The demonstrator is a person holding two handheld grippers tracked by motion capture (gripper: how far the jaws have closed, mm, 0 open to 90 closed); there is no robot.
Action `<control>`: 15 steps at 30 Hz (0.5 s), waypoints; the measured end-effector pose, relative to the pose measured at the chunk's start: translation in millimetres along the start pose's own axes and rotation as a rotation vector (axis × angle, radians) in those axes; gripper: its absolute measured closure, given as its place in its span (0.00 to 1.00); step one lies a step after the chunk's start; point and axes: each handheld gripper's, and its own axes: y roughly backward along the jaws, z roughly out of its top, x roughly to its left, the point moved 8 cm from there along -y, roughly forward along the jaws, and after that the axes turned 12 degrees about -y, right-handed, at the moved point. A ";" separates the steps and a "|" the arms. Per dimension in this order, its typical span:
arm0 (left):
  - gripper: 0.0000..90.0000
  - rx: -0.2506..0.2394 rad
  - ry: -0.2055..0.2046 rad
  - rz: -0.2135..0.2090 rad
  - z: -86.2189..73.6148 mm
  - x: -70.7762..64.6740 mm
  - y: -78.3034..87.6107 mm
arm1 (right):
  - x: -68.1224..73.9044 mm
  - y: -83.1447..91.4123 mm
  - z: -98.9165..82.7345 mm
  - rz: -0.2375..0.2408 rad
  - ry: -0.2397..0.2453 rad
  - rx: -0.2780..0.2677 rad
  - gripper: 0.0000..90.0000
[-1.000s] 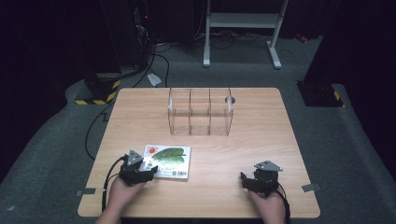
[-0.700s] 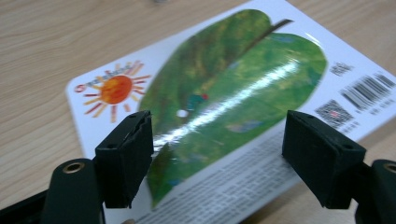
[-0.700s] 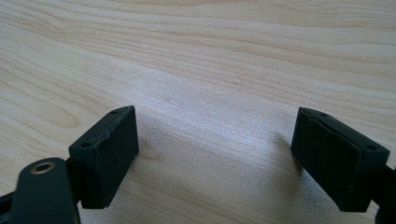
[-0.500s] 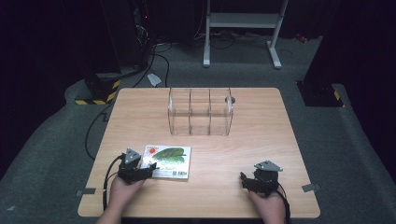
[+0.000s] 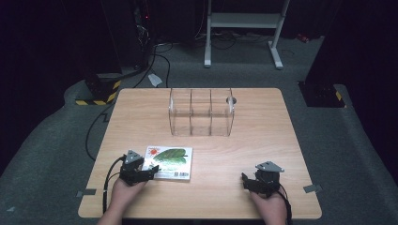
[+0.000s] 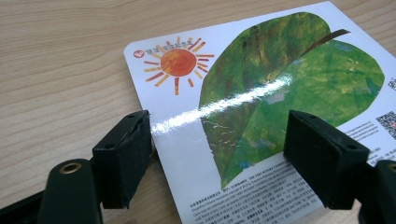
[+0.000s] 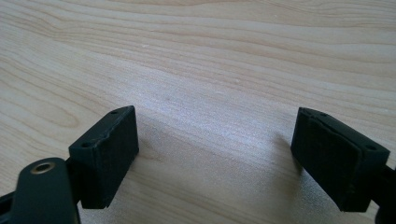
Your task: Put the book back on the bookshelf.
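**Reaching for the leaf book**

Hovering at the near left corner of the desk (image 5: 141, 112), the left tool (image 5: 149, 169) sits right at the near left edge of a flat picture book (image 5: 171, 161). The book lies flat on the desk, with a big green leaf and an orange sun on its cover. In the left gripper view the left tool (image 6: 219, 158) has its jaws wide apart, and they have just been opening a little more. One jaw is over the bare wood just beside the book's edge, and the other is over the leaf on the book (image 6: 280, 93). The pads do not squeeze the book.

The right tool (image 5: 248, 180) rests near the near right edge of the desk, well apart from the book. Its jaws are wide open too, with bare wood between them.

A clear box (image 5: 202, 112) with three parts stands at the far middle of the desk.
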 end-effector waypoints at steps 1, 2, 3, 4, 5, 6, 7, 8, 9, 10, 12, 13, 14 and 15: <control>0.26 0.001 -0.009 -0.003 0.5 -2.0 -0.3 | 0.0 0.0 0.0 0.000 0.000 0.000 0.16; 0.26 0.000 -0.012 -0.009 1.2 -4.9 -0.8 | 0.0 0.0 0.0 0.000 0.000 0.000 0.16; 0.26 0.000 -0.021 -0.013 2.1 -7.7 -1.4 | 0.0 0.0 0.0 0.000 0.000 0.000 0.16; 0.26 0.002 -0.027 -0.019 3.0 -10.9 -1.9 | 0.0 0.0 0.0 0.000 0.000 0.000 0.16; 0.26 0.002 -0.027 -0.019 3.0 -10.9 -1.9 | 0.0 0.0 0.0 0.000 0.000 0.000 0.16; 0.26 0.004 -0.042 -0.027 4.7 -17.1 -2.9 | 0.0 0.0 0.0 0.000 0.000 0.000 0.16; 0.26 0.004 -0.042 -0.027 4.7 -17.1 -2.9 | 0.0 0.0 0.0 0.000 0.000 0.000 0.16; 0.26 0.004 -0.058 -0.039 6.4 -23.5 -4.1 | 0.0 0.0 0.0 0.000 0.000 0.000 0.16; 0.26 0.008 -0.067 -0.047 7.0 -26.9 -4.4 | 0.0 0.0 0.0 0.000 0.000 0.000 0.16; 0.26 0.008 -0.078 -0.052 7.9 -30.2 -4.9 | 0.0 0.0 0.0 0.000 0.000 0.000 0.16; 0.26 0.007 -0.091 -0.068 9.6 -37.6 -6.0 | 0.0 0.0 0.0 0.000 0.000 0.000 0.16; 0.27 0.007 -0.091 -0.068 9.6 -37.6 -6.0 | 0.0 0.0 0.0 0.000 0.000 0.000 0.16; 0.27 0.006 -0.106 -0.086 11.2 -45.1 -7.2 | 0.0 0.0 0.0 0.000 0.000 0.000 0.16; 0.27 0.006 -0.106 -0.086 11.2 -45.1 -7.2 | 0.0 0.0 0.0 0.000 0.001 0.000 0.16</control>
